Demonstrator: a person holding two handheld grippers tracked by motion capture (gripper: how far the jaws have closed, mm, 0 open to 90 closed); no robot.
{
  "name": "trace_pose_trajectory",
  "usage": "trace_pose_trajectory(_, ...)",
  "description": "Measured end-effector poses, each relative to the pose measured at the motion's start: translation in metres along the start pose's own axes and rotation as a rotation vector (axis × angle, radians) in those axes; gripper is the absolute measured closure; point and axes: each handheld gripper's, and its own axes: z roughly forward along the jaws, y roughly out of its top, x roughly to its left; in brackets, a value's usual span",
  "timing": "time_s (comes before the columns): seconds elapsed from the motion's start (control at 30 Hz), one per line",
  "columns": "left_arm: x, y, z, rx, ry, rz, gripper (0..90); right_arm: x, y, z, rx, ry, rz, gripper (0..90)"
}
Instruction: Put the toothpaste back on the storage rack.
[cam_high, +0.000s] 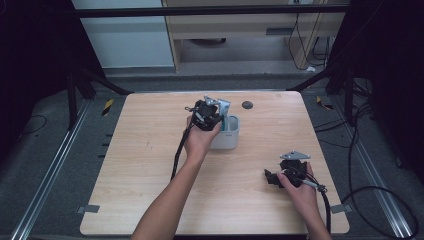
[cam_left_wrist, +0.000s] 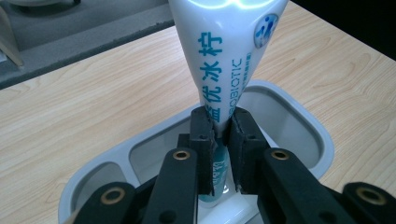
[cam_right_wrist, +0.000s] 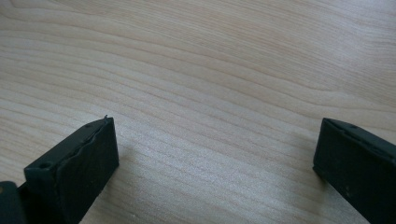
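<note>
A white toothpaste tube (cam_left_wrist: 224, 51) with blue lettering stands upright, its lower end inside a white two-compartment holder (cam_left_wrist: 299, 116). My left gripper (cam_left_wrist: 223, 140) is shut on the tube just above the holder's rim. In the high view the left gripper (cam_high: 214, 116) hovers over the white holder (cam_high: 227, 139) near the table's middle. My right gripper (cam_high: 271, 176) rests low at the front right of the table. Its jaws stand wide apart over bare wood in the right gripper view (cam_right_wrist: 212, 158), with nothing between them.
The light wooden table (cam_high: 150, 165) has a dark round grommet (cam_high: 247, 105) near its far edge. Black cables (cam_high: 380, 200) lie on the grey floor to the right. A wooden desk (cam_high: 240, 30) stands beyond the table.
</note>
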Motion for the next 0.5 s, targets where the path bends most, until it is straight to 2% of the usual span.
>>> trace_pose_trajectory(0.37, 0.0015, 0.0004, -0.0005, 0.005, -0.01, -0.027, 79.8, 0.0, 0.0, 0.0, 0.0, 0.0, 0.0, 0.3)
trace_pose_trajectory(0.5, 0.0015, 0.0015, -0.0002, 0.013, -0.014, -0.024, 79.3, 0.0, 0.0, 0.0, 0.0, 0.0, 0.0, 0.3)
